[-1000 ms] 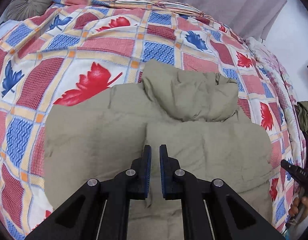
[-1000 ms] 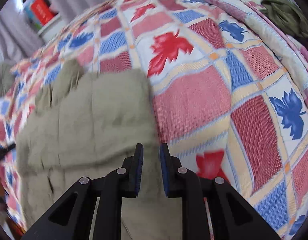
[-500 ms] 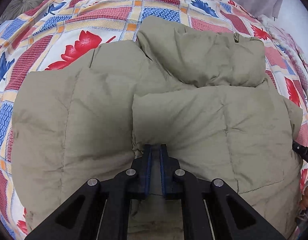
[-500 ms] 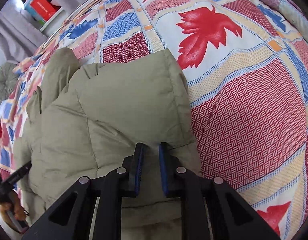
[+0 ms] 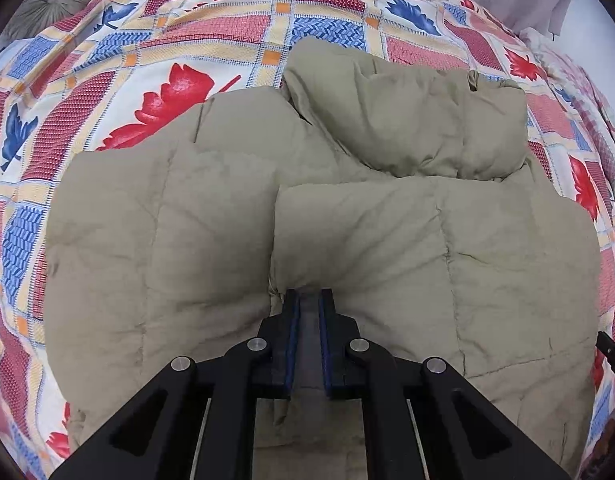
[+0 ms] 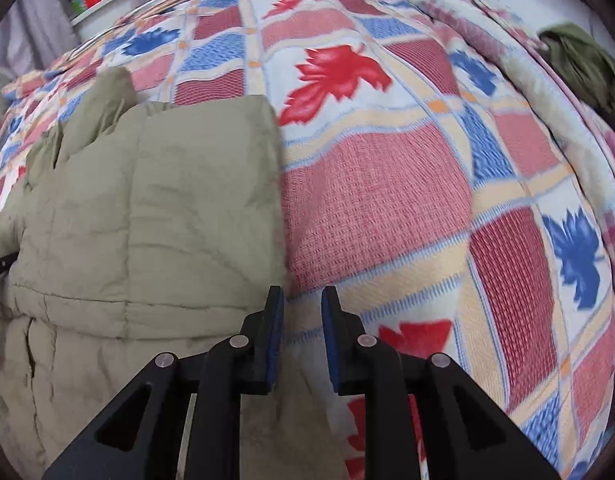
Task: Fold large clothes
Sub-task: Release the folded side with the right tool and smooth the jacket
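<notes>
Since a second ago I've brought both grippers down toward the bed, and the khaki puffer jacket (image 5: pixel 387 240) now fills most of the left wrist view where the patterned bedspread (image 5: pixel 179 60) showed before.

Left wrist view: my left gripper (image 5: pixel 308 300) is closed as far as it goes, its blue-lined fingers pinching the corner of the folded-over jacket panel, with grey fabric showing in the narrow slot between them. That panel's left edge runs up the middle of the jacket; its top edge lies just under the bunched hood (image 5: pixel 407 120). The jacket's left and far edges leave a wide band of bare bedspread around them. At the right edge, a dark tip of the right gripper (image 5: pixel 611 354) pokes in just beside the jacket's hem.

Right wrist view: my right gripper (image 6: pixel 302 304) has just been opening a little. Its fingers stand slightly apart with nothing clamped; through the gap I see bedspread (image 6: pixel 387 200), with the jacket's (image 6: pixel 147 220) right edge running just beside the left finger. Right of that edge the bed is open all the way to a rumpled blanket (image 6: pixel 527 80) and a dark green garment (image 6: pixel 579 60) at the far corner. This view is somewhat blurred.
</notes>
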